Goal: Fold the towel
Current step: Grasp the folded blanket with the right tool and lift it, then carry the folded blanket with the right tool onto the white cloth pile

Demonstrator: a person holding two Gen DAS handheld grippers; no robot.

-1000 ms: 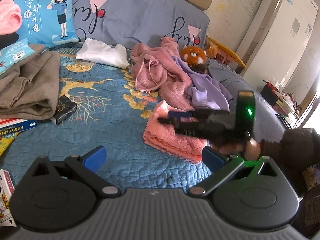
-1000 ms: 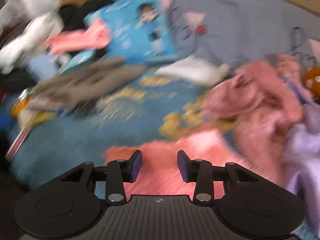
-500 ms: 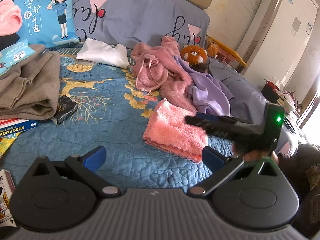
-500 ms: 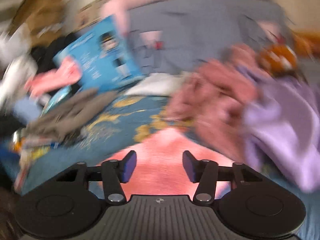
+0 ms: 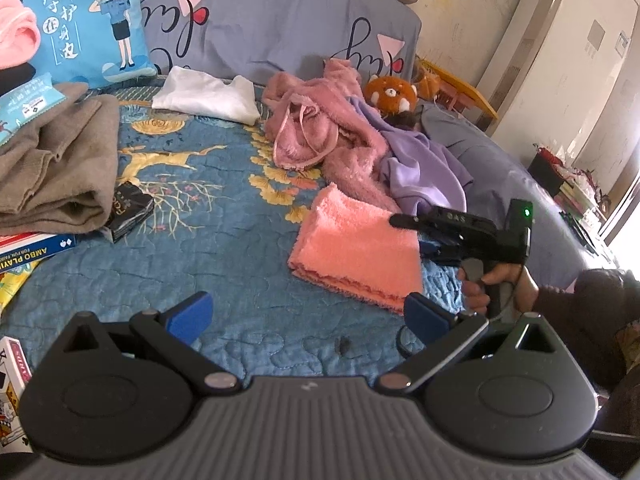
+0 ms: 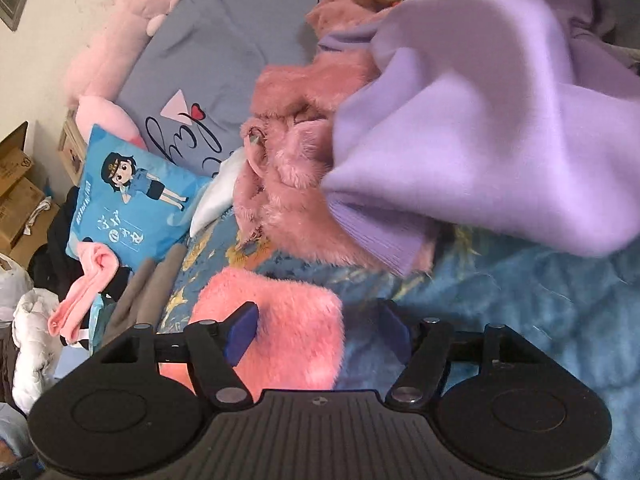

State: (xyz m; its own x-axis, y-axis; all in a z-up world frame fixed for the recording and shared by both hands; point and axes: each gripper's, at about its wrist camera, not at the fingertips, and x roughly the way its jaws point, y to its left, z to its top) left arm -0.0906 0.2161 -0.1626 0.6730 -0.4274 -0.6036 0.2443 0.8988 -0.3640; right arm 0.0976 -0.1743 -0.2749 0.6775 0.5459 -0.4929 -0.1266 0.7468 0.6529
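The coral-pink towel (image 5: 360,246) lies folded into a compact rectangle on the blue quilted bedspread (image 5: 208,216) with its gold tree pattern, roughly in the middle of the bed. Its stacked edges face the near side in the left wrist view. No fingers press on it.

The right gripper (image 6: 318,330) sits at the towel's right edge; its jaws have just been opening and now stand well apart, with one corner of the towel lying below and between them but ungripped. In the left wrist view the same tool is held by a hand (image 5: 494,280) in a dark sleeve, its tip just over the towel's far right corner.

The left gripper (image 5: 308,314) hovers nearer, over bare bedspread, its blue-padded fingers (image 5: 190,314) spread wide and empty.

Just beyond the towel lies a heap of fuzzy dusty-pink clothing (image 5: 320,136) and a lilac garment (image 5: 420,164), with an orange plush toy (image 5: 390,94) behind them. To the left are a folded brown garment (image 5: 56,164), a white cloth (image 5: 208,96) and a blue cartoon cushion (image 5: 92,20).
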